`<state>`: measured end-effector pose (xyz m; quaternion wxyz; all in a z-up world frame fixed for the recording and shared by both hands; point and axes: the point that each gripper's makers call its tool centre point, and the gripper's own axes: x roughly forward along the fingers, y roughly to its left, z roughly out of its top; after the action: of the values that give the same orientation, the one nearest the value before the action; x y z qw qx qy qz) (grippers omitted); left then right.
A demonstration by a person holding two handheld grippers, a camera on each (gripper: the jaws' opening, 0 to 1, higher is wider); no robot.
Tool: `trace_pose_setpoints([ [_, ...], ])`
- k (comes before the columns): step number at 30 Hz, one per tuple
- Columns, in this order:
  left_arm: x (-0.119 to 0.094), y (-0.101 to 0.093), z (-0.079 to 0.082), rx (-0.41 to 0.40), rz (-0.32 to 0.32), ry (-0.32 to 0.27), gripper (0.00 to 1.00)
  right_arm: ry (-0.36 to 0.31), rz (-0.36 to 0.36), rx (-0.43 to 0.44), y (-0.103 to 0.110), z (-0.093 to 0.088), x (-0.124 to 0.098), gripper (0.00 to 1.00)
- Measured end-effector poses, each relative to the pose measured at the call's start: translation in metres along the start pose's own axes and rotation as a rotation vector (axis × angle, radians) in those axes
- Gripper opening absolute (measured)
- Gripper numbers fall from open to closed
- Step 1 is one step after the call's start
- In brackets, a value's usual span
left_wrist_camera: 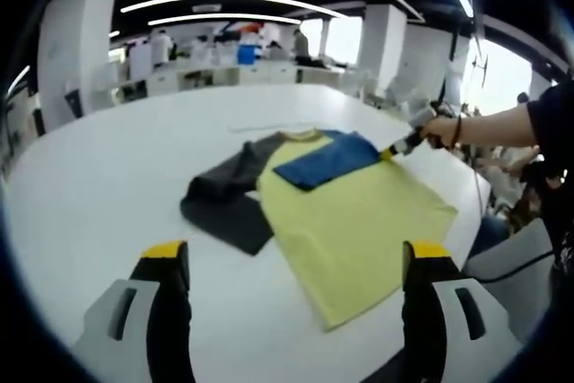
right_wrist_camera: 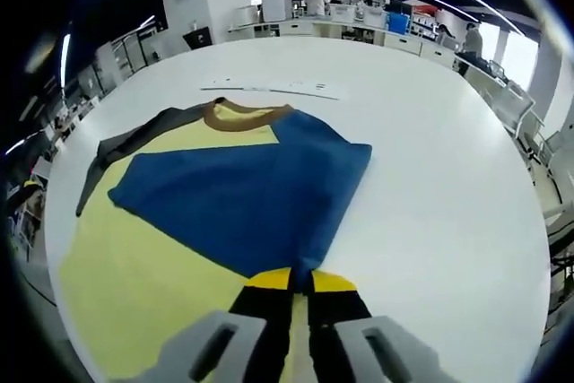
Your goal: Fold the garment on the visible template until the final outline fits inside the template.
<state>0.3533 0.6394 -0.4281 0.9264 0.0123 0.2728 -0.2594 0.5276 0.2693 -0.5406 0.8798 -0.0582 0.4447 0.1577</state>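
Your right gripper [right_wrist_camera: 300, 282] is clamped on the T-shirt's [right_wrist_camera: 143, 257] blue sleeve [right_wrist_camera: 242, 195] to fold it inward, while your left gripper [left_wrist_camera: 296, 262] hangs released above the table [left_wrist_camera: 108, 177].

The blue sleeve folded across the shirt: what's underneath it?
Under the blue sleeve lies the shirt's yellow body, showing around it and at the brown collar. The covered yellow part is hidden. The right tongs pinch the sleeve's tip.

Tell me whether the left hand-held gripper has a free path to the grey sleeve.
Probably yes: the left hand-held gripper is open, and only bare table lies between it and the grey sleeve, spread flat.
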Motion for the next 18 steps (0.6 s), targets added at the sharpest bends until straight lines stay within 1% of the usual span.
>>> trace_pose_setpoints([
  [2,0.0,0.0,0.0,0.001,-0.001,0.0,0.94,-0.001,-0.006,-0.001,-0.001,0.0,-0.001,0.02],
  [4,0.001,-0.002,0.0,0.005,-0.005,0.005,0.93,-0.01,-0.011,-0.029,0.0,0.001,-0.001,0.04],
  [5,0.001,-0.002,0.0,0.008,-0.007,0.006,0.93,-0.015,-0.008,-0.025,0.0,0.001,-0.002,0.06],
  [6,0.001,-0.001,0.0,0.012,-0.007,0.008,0.93,-0.032,-0.008,-0.003,-0.002,0.003,-0.002,0.09],
  [7,0.002,-0.001,0.001,0.014,-0.007,0.008,0.93,-0.049,-0.002,0.016,-0.002,0.006,-0.002,0.13],
  [8,0.002,0.0,0.001,0.015,-0.007,0.008,0.93,-0.085,0.003,0.046,-0.003,0.011,-0.003,0.2],
  [9,0.003,0.0,0.001,0.015,-0.008,0.009,0.93,-0.108,-0.002,0.057,-0.007,0.015,-0.003,0.24],
  [10,0.003,0.001,0.002,0.015,-0.008,0.01,0.93,-0.137,-0.007,0.051,-0.008,0.021,-0.006,0.28],
  [12,0.004,0.002,0.002,0.02,-0.008,0.01,0.92,-0.165,-0.005,0.048,-0.004,0.027,-0.013,0.33],
  [13,0.005,0.003,0.003,0.022,-0.007,0.009,0.92,-0.174,-0.002,0.048,-0.003,0.028,-0.015,0.39],
  [14,0.005,0.003,0.003,0.023,-0.006,0.009,0.92,-0.207,0.006,0.04,-0.001,0.035,-0.018,0.45],
  [15,0.006,0.003,0.003,0.023,-0.006,0.009,0.91,-0.22,0.009,0.034,-0.002,0.039,-0.017,0.52],
  [16,0.009,0.005,0.004,0.022,-0.009,0.007,0.9,-0.238,0.026,0.03,0.001,0.044,-0.02,0.61],
  [18,0.012,0.006,0.004,0.021,-0.015,0.0,0.88,-0.269,0.067,0.02,0.011,0.049,-0.029,0.7],
])
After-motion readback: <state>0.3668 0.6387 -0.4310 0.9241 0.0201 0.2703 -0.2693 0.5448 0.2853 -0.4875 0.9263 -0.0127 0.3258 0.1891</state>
